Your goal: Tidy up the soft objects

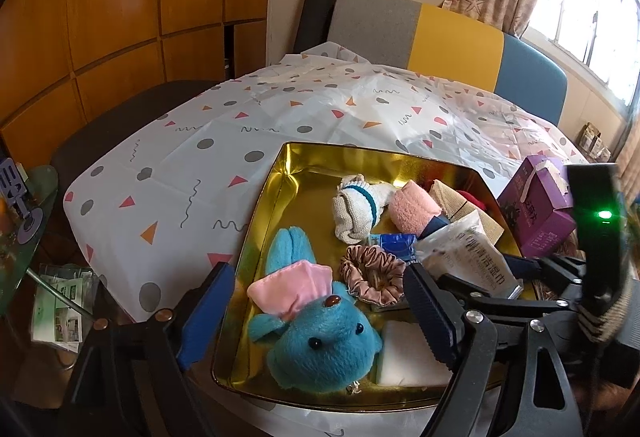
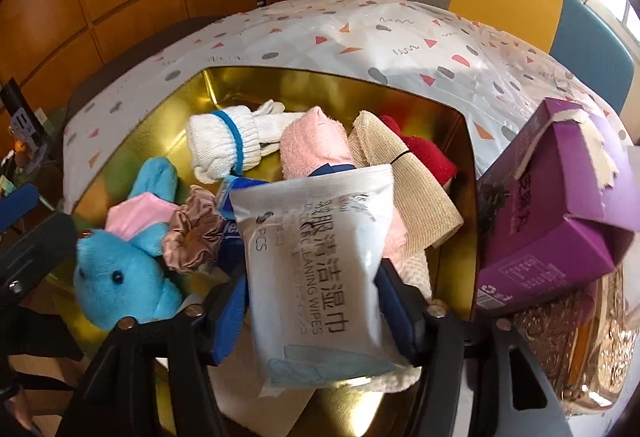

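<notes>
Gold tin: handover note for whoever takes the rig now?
Left gripper: open, over the plush in the tin.
Right gripper: wipes pack between its jaws, over the tin; grip unclear.
Done: plush, sock, towel and scrunchie lie in the tin.
Left: check the wipes pack is let go and settled. Purple box sits beside the tin.

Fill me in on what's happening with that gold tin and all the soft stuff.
A person with a gripper in each hand is sorting soft items into the gold tin. The right gripper has a wet wipes pack between its fingers, over the tin. The left gripper stands open over the blue plush toy, holding nothing. Already in the tin: a rolled white sock, a pink towel and a scrunchie. A purple box sits beside it.
</notes>
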{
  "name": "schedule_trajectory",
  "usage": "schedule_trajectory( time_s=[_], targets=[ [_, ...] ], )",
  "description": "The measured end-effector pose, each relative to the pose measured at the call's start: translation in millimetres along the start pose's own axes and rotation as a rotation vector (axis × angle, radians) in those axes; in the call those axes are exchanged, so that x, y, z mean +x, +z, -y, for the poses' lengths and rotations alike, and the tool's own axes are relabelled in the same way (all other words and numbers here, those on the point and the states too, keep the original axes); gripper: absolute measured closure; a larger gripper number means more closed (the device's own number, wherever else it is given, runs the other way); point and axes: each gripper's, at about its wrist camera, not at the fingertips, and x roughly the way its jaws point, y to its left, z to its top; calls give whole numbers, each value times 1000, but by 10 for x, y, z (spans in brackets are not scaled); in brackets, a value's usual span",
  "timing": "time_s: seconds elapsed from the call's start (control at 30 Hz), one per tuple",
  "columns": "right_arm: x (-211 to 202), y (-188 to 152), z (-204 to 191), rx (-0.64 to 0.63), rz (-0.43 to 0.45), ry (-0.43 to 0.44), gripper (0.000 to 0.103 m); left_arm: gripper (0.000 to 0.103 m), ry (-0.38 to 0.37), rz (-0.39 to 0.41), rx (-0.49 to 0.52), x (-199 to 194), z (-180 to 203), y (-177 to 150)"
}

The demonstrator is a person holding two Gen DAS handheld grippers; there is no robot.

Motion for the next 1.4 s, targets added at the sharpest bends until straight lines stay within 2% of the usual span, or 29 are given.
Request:
schedule_trajectory(
  time_s=[0.07,0.13,0.4,0.53,0.67,0.8,0.97,1.4],
  targets=[
    [-105,-20,-7,4,36,-5,30,14,1,3,-2,-12,4,0],
    [-222,-39,-6,6,73,-14,30,13,1,8,-1,-30,17,3],
    [-682,-227,125,111,208,-154,30,0,2,56,16,-189,168,-20],
    [-907,-378,208,180,268,-225,30,0,-8,56,28,-240,271,-55],
    [-967,-432,284,210,268,-235,29,0,13,60,49,-277,372,-83],
    [-1015,-485,320,226,281,-241,29,0,6,92,55,-363,420,-100],
    [-1051,-547,361,246,293,-248,29,0,36,126,67,-437,486,-86],
    [-1106,-636,501,307,299,-263,29,0,55,121,74,-431,547,-131]
  ],
)
